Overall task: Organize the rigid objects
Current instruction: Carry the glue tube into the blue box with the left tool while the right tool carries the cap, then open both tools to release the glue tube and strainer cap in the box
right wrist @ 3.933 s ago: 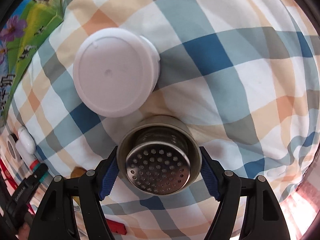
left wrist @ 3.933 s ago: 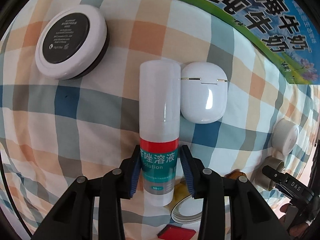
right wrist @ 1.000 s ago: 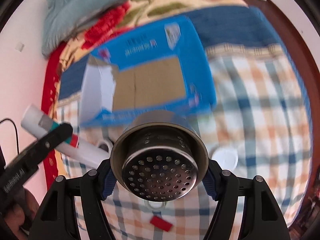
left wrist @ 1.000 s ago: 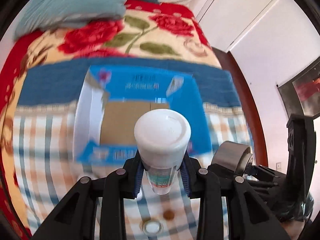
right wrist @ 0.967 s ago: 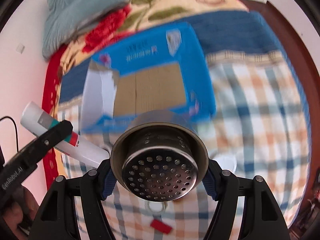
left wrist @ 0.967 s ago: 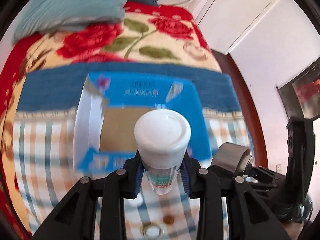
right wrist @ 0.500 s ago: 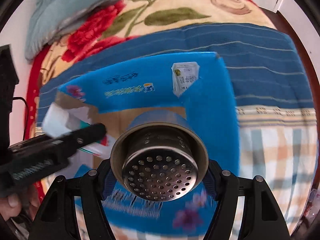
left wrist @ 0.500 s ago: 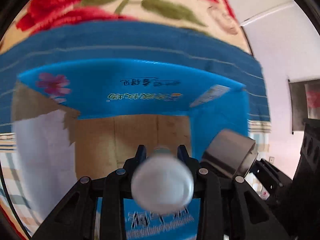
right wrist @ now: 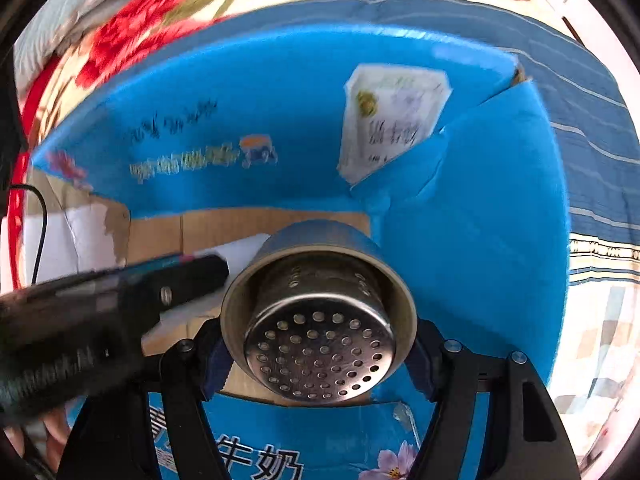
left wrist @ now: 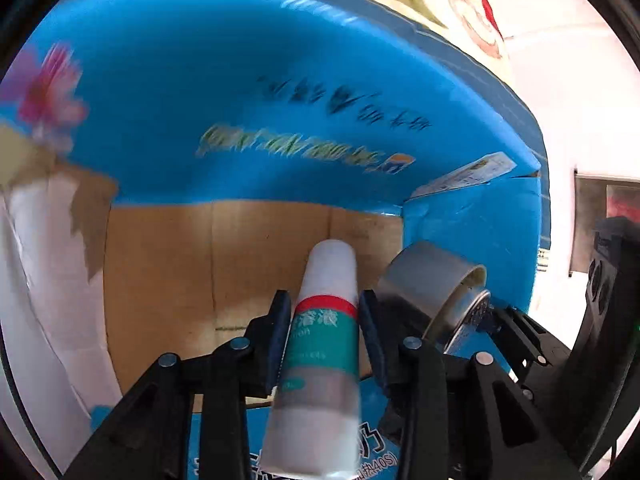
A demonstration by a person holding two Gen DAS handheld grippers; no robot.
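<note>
My left gripper point(left wrist: 324, 316) is shut on a white bottle point(left wrist: 320, 344) with a teal label and red band; its cap points down into an open blue cardboard box point(left wrist: 280, 80) with a brown floor point(left wrist: 180, 272). My right gripper point(right wrist: 316, 348) is shut on a metal strainer cup point(right wrist: 320, 344) with a perforated bottom, held over the same box point(right wrist: 480, 240). The cup also shows in the left wrist view point(left wrist: 436, 288), just right of the bottle. The left gripper's arm crosses the right wrist view at the left point(right wrist: 100, 304).
The box flaps stand open: a white torn flap on the left point(left wrist: 44, 280), blue walls at the back and right with a white label point(right wrist: 392, 120). A floral blanket point(right wrist: 120, 32) lies behind the box. Plaid cloth point(right wrist: 600, 340) lies to the right.
Both grippers have moved forward and down into the box with their loads. The bottle has tipped so its cap points into the box.
</note>
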